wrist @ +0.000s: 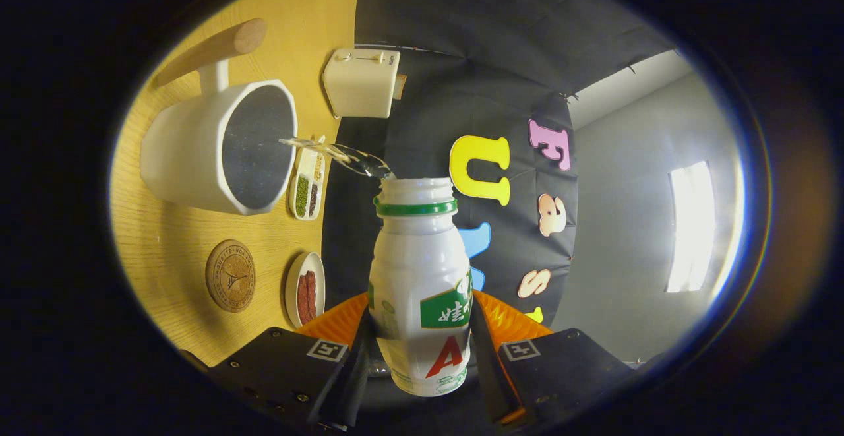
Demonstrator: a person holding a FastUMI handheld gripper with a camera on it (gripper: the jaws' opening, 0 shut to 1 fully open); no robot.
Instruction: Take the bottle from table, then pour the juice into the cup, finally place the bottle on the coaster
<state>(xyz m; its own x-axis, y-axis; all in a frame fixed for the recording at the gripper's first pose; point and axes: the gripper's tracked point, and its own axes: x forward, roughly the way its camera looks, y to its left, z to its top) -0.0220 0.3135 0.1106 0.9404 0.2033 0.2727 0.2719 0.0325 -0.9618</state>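
My gripper (420,343) is shut on a white plastic bottle (420,278) with a green neck ring, both fingers pressing its lower body. The whole view is rolled on its side, so the bottle is tipped toward the table. A clear stream of liquid (343,154) runs from the bottle's open mouth over the rim into the white cup (191,152), which has a dark inside and a wooden handle. The round cork coaster (230,276) lies on the wooden table (158,238), beside the cup and bare.
A white toaster (361,83) stands beyond the cup by the black cloth wall. A narrow white dish of green and dark bits (307,185) and an oval dish with red pieces (305,289) lie along the table's edge, close to the bottle.
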